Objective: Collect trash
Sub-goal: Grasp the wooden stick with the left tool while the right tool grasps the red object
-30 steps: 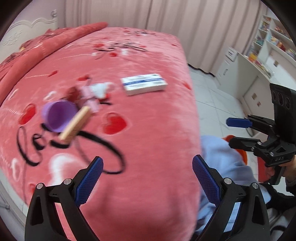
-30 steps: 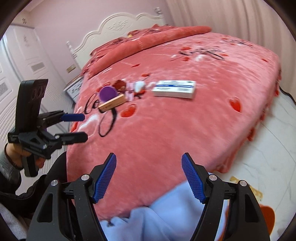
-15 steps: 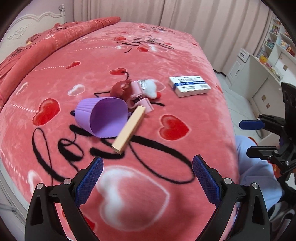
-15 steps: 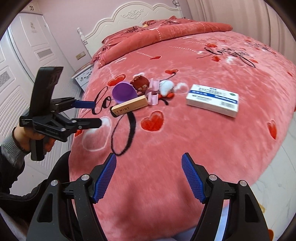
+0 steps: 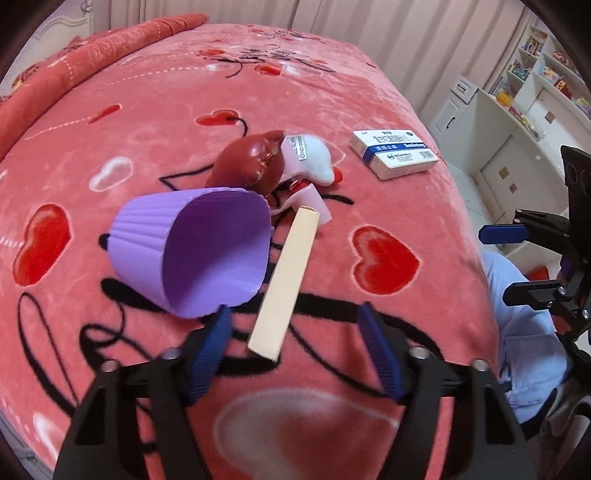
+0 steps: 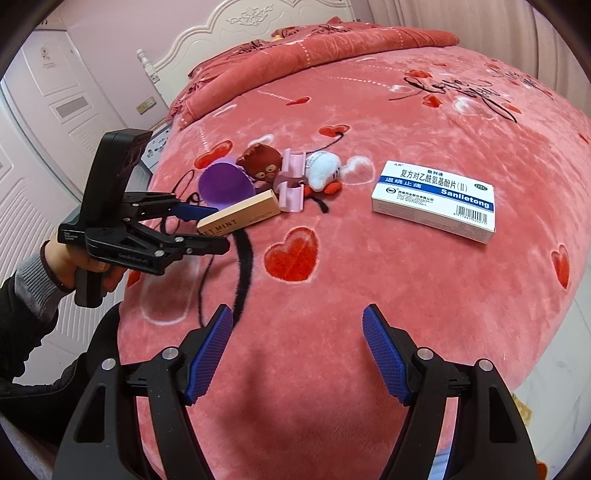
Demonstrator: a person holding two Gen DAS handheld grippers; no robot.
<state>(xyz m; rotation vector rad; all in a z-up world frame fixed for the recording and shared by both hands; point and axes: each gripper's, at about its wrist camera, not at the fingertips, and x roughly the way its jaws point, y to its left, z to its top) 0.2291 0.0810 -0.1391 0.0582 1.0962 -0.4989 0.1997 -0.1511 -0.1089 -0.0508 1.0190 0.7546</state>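
Pink heart-print bedspread (image 5: 369, 122) carried the litter. Left tongs (image 5: 295, 347) had just been narrowing around the mint box (image 5: 284, 280), not yet clamped; right tongs (image 6: 297, 350) hung apart, empty.

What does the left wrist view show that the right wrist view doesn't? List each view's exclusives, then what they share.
Only the left wrist view: the shelves and white cabinets beside the bed, and the right gripper from the side, open.

Only the right wrist view: the headboard, a door, the hand holding the left gripper, and the "MINT" lettering on the tan box.

Both: purple cup, tan box, plush toys, pink clip, medicine box, red blanket.
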